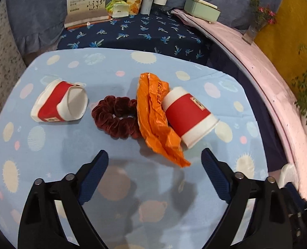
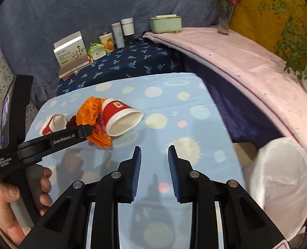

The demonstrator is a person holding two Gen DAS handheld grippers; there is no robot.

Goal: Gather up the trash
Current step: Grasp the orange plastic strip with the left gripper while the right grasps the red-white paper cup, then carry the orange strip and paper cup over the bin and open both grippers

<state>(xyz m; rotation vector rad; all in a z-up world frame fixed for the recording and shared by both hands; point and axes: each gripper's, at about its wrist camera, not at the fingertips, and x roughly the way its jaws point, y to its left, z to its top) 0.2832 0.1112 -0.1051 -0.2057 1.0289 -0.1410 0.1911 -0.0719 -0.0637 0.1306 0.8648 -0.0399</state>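
Scrunchie [image 1: 116, 117] between 2 cups [image 1: 60, 101]

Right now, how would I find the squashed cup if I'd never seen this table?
Start at the light blue spotted tablecloth. Near its middle lies a dark red velvet scrunchie; the crushed red-and-white paper cup lies left of it. The other red-and-white paper cup, by the crumpled orange plastic bag, is still round, while this one is flattened.
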